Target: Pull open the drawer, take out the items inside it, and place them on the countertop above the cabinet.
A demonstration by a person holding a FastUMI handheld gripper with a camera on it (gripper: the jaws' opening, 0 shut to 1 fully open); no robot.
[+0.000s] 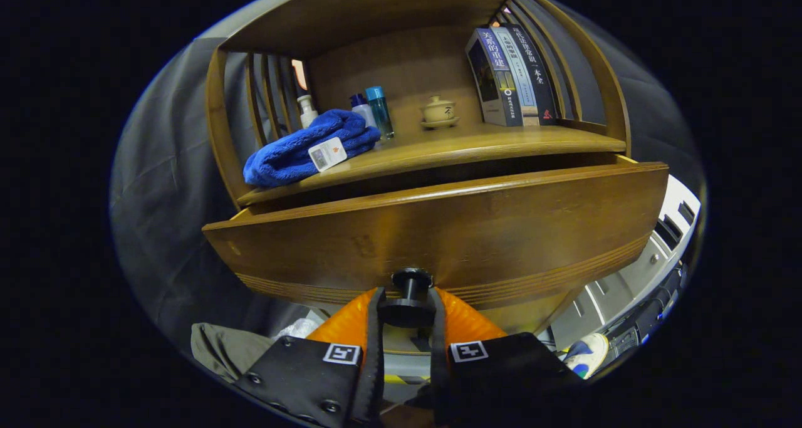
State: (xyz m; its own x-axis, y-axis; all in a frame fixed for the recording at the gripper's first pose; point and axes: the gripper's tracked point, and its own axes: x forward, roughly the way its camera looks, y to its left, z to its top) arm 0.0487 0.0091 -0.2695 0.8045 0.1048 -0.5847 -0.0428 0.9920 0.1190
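Note:
The wooden drawer front (438, 234) stands pulled out a little from the cabinet, with a dark gap showing behind its top edge. Its dark round knob (410, 293) sits between my fingertips, and my gripper (407, 312) is shut on it, one finger pressing each side. The drawer's inside is hidden behind the front panel. Above it lies the wooden countertop (489, 146), bearing a folded blue towel (307, 146) with a white tag at its left end.
On the countertop stand a white pump bottle (306, 109), two blue-capped bottles (378, 109), a small lidded teacup (438, 111) and three upright books (510, 77). Slatted wooden sides enclose the shelf. A white appliance (651, 259) sits low to the right.

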